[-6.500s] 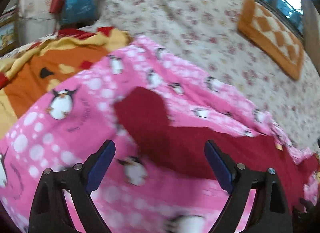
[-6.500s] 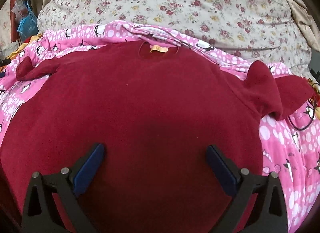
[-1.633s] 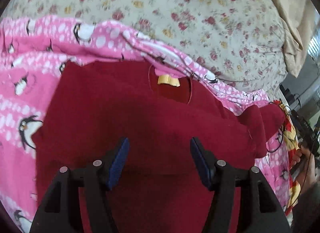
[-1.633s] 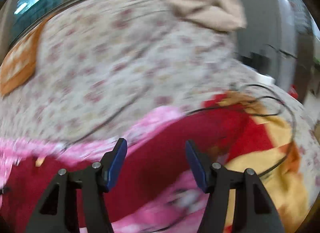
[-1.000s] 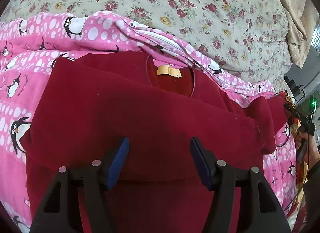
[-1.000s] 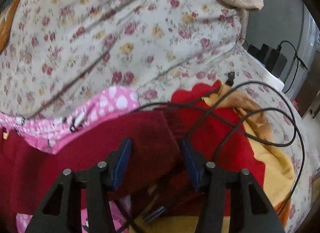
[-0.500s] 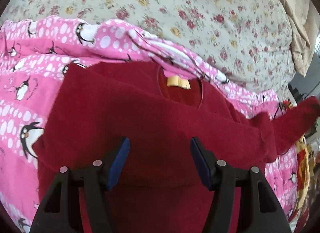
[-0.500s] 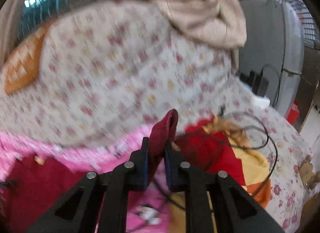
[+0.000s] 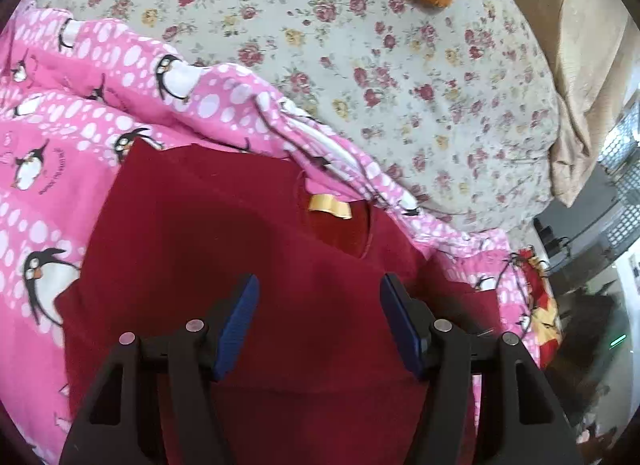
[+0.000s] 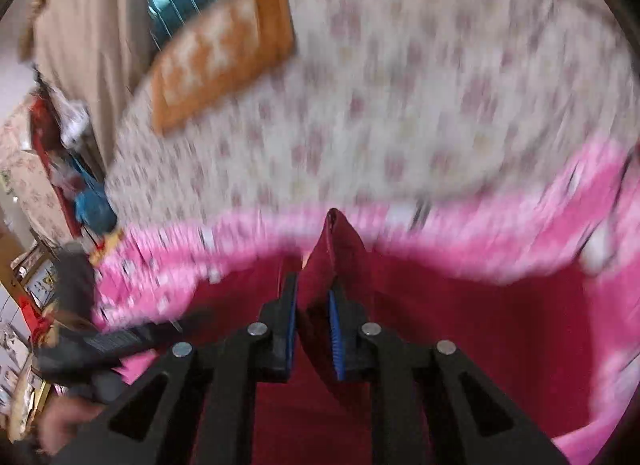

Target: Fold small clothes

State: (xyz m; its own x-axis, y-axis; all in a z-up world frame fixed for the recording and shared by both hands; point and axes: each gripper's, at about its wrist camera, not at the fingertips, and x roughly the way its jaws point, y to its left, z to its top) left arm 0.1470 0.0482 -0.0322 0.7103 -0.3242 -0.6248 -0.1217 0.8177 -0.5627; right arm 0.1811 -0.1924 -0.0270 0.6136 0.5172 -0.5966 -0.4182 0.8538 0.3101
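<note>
A dark red sweater [image 9: 224, 249] with a yellow neck label [image 9: 330, 205] lies spread on a pink penguin blanket [image 9: 60, 137]. My left gripper [image 9: 318, 305] hovers just above the sweater's chest, jaws open, nothing between the blue pads. In the blurred right wrist view my right gripper [image 10: 313, 301] is shut on the sweater's red sleeve [image 10: 340, 249], whose cuff sticks up past the fingertips, over the sweater body [image 10: 480, 313]. The other hand gripper shows dark at the lower left of that view.
A floral bedspread [image 9: 400, 65] covers the bed beyond the blanket. An orange checked cushion [image 10: 224, 53] lies at the far side near a curtain. A red-and-yellow cloth [image 9: 540, 305] with cables lies at the sweater's right end.
My right gripper closed on the sleeve at the sweater's right end and swung it left over the sweater body. The left gripper drifted slightly and stayed open.
</note>
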